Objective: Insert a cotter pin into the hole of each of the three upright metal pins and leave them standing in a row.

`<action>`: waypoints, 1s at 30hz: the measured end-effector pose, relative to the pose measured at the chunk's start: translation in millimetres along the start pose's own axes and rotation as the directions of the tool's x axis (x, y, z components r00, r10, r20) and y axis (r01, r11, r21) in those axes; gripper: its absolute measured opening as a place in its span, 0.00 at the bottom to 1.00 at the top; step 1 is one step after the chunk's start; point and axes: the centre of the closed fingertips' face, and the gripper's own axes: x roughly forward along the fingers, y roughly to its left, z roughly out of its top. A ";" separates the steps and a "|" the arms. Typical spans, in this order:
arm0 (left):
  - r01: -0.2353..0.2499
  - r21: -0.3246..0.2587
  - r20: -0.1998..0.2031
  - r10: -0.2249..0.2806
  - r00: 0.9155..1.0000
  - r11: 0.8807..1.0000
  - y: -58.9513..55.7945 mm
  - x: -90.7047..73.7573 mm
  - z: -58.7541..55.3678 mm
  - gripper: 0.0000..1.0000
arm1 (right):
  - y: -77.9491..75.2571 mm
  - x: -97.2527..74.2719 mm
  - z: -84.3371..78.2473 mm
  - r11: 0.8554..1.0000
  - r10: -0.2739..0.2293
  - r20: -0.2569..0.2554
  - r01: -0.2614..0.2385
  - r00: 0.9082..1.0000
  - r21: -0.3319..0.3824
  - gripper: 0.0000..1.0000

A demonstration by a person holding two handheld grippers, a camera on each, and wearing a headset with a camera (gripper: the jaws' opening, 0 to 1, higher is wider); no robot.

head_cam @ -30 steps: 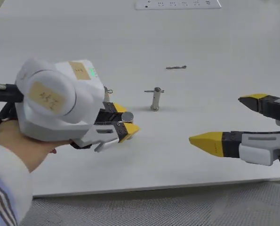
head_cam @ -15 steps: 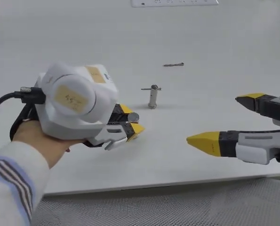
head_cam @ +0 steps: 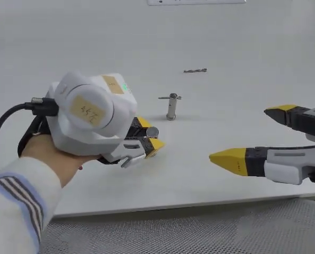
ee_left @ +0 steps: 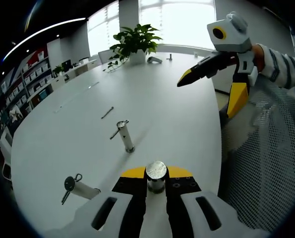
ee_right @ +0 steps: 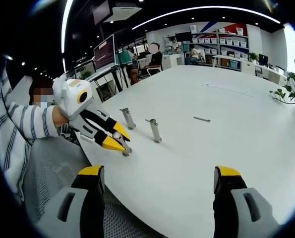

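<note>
My left gripper is shut on a bare metal pin, whose round head sits between the yellow jaws. In the right gripper view this pin is upright, its foot at the table. An upright pin with a cotter pin through its top stands just beyond. Another pin with a cotter pin shows at the lower left of the left gripper view. A loose cotter pin lies flat farther back. My right gripper hangs open at the right, holding nothing.
The white table's front edge runs just below both grippers, with grey mesh beneath it. A power strip lies at the far edge. A potted plant stands at the table's far end. People sit behind desks.
My left gripper has shifted a little to the right with the bare pin and rolled slightly. The right gripper has stayed put, still open. The head view has shifted a little.
</note>
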 end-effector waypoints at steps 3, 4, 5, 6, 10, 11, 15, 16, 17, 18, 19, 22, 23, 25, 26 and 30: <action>0.000 -0.014 0.007 0.000 1.000 1.000 0.3 -0.3 0.1 0.10 | 0.5 0.5 -0.1 1.000 0.002 -0.001 -0.002 1.000 0.001 0.90; 0.002 -0.023 0.009 -0.002 1.000 1.000 0.0 -0.5 -0.2 0.10 | 0.4 0.5 -0.3 1.000 0.001 -0.002 -0.001 1.000 0.001 0.90; 0.009 -0.033 0.009 -0.008 1.000 0.999 0.0 -0.9 -1.0 0.10 | 0.5 0.5 -0.4 1.000 0.001 -0.002 -0.001 1.000 0.001 0.90; 0.010 -0.037 0.013 -0.009 1.000 0.999 -0.1 -1.0 -0.8 0.10 | 0.5 0.6 -0.4 1.000 0.002 -0.001 -0.002 1.000 0.002 0.90; 0.008 -0.023 0.018 -0.008 1.000 1.000 -0.9 -1.0 -0.7 0.10 | 1.2 1.7 -1.9 1.000 0.004 -0.008 -0.004 1.000 0.000 0.90; 0.009 -0.017 0.020 -0.009 1.000 1.000 -1.1 -1.0 -0.6 0.10 | 1.5 1.9 -1.8 1.000 0.006 -0.007 -0.006 1.000 0.002 0.90; 0.014 0.025 0.024 -0.014 1.000 1.000 -1.9 -1.2 -0.2 0.11 | 2.3 2.7 0.7 1.000 0.011 -0.001 -0.011 1.000 -0.003 0.90; 0.013 0.035 0.026 -0.014 1.000 0.999 -1.7 -1.4 0.0 0.11 | 2.2 2.9 0.8 1.000 0.012 -0.003 -0.012 1.000 -0.005 0.90; 0.013 0.037 0.026 -0.014 1.000 0.999 -1.9 -2.0 0.1 0.11 | 2.3 3.0 0.9 1.000 0.013 -0.003 -0.013 1.000 -0.008 0.90; 0.014 0.039 0.026 -0.015 1.000 0.999 -1.9 -2.4 0.1 0.11 | 2.3 3.1 1.2 1.000 0.014 -0.004 -0.014 1.000 -0.010 0.90; 0.015 0.039 0.028 -0.016 0.999 0.999 -1.5 -4.2 0.4 0.11 | 2.4 3.2 1.3 1.000 0.015 -0.004 -0.015 1.000 -0.009 0.90; 0.031 0.014 0.051 -0.031 0.998 0.999 -2.2 -10.8 4.9 0.15 | 2.9 2.6 2.7 1.000 0.017 0.002 -0.017 1.000 -0.008 0.90; 0.034 0.005 0.063 -0.034 0.997 0.999 -2.5 -14.3 7.1 0.20 | 2.9 2.2 2.9 1.000 0.017 0.002 -0.017 1.000 -0.008 0.90; 0.040 -0.009 0.076 -0.039 0.996 0.999 -3.1 -19.7 9.4 0.29 | 2.9 1.6 3.0 1.000 0.018 0.000 -0.018 1.000 -0.011 0.90; 0.049 -0.019 0.084 -0.047 0.995 0.999 -4.5 -22.5 10.1 0.34 | 2.7 1.4 3.1 1.000 0.018 -0.001 -0.018 1.000 -0.012 0.90; 0.061 -0.065 0.084 -0.056 0.995 0.996 -6.0 -34.6 6.0 0.44 | 1.7 0.4 3.4 1.000 0.017 -0.004 -0.017 1.000 -0.016 0.90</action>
